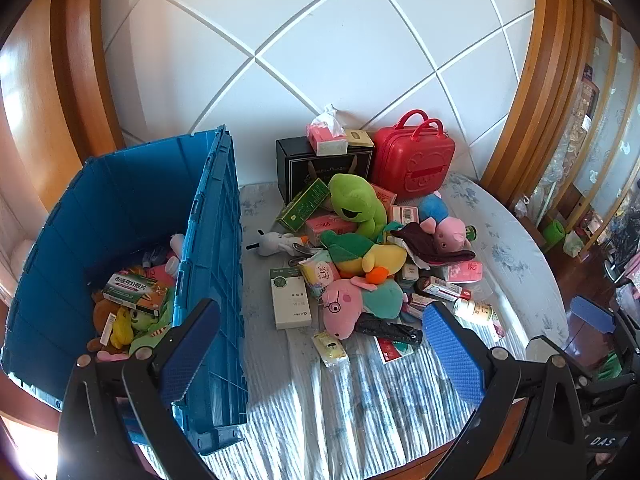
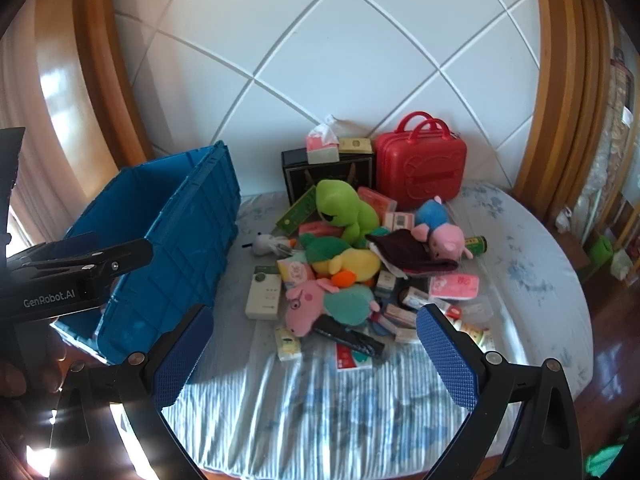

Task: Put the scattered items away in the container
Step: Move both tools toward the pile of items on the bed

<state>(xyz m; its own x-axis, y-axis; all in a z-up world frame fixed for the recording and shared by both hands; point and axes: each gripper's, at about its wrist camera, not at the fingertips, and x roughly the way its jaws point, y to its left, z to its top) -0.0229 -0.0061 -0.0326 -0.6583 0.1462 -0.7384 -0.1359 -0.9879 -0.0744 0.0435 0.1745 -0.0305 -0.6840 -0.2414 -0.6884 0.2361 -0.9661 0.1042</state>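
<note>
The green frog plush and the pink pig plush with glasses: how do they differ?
The green frog plush sits near the back of the pile, by the black box; the pink pig plush lies at the front edge. The frog is plain green, the pig pink with glasses. Both are soft toys still outside the blue crate.

White quilted headboard framed in curved wood — sunlit bed, dark wooden floor beside it.

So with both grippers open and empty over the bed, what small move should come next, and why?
Probably lower the right gripper onto the pink pig plush: it lies on top at the pile's near edge, while the blue crate has room left.
</note>
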